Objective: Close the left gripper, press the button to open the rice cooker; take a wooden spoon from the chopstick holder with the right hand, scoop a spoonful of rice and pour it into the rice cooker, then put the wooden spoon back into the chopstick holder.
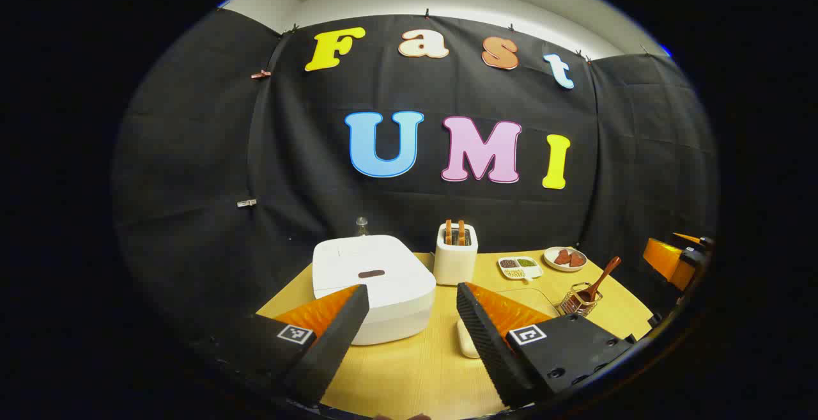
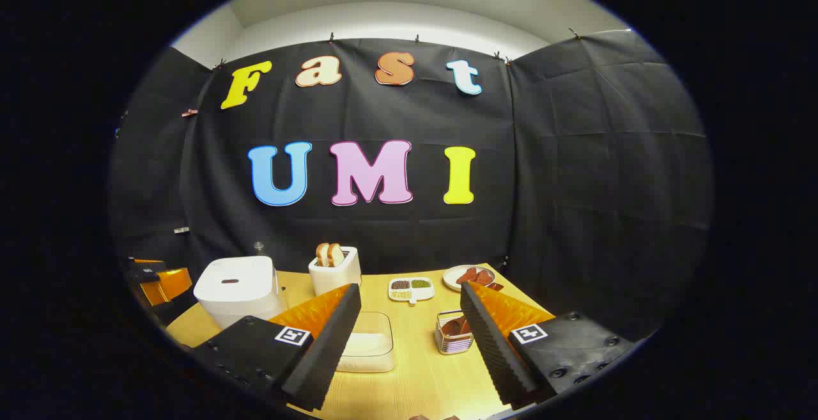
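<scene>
inside, wooden spoon (image 1: 597,284) in chopstick holder (image 1: 579,302), rice cooker (image 1: 372,286) lid down

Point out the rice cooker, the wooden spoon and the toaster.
rice cooker (image 1: 374,279): left gripper view, closed lid top.
wooden spoon (image 1: 604,276): left gripper view, handle.
toaster (image 2: 335,276): right gripper view, front wall.

Closed rice cooker (image 1: 374,282) between parted jaws

Wooden table (image 2: 415,381) carries a closed white rice cooker (image 1: 374,282) at left, with a toaster (image 1: 455,255) holding bread just beside it. Also a clear rice box (image 2: 370,343), wire holder (image 2: 452,334) with spoon (image 1: 597,284), a divided dish (image 2: 411,289) and a plate (image 2: 470,276).
</scene>
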Motion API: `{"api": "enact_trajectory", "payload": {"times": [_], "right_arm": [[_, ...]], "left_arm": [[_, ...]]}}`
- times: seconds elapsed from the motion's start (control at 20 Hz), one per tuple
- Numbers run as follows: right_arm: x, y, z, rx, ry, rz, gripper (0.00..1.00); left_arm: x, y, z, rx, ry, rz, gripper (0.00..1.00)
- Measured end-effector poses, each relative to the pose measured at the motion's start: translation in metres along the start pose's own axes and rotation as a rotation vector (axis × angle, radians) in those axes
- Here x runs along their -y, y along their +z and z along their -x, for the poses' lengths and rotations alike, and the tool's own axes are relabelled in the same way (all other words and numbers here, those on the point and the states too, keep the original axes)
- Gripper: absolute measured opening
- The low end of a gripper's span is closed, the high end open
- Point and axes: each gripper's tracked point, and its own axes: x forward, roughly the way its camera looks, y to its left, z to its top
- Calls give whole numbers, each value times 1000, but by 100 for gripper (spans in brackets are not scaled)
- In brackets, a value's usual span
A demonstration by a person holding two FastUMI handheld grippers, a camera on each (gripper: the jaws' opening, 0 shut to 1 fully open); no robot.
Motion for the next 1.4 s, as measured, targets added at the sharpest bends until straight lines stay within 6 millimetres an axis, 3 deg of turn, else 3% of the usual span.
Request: {"api": "enact_trajectory", "payload": {"times": [0.4,0.9,1.1,1.4], "right_arm": [[5,6,-3,18,-33,-9,98],[-4,18,-8,40,-21,21,98],[-7,18,-9,40,-21,15,98],[-5,17,-6,44,-37,38,98]], "left_arm": [[-2,-4,5,1,-38,-15,96],[-25,-13,-3,-41,-23,93,96],[-45,-8,-17,-46,12,94,95],[-76,20,-55,-16,50,40,95]]}}
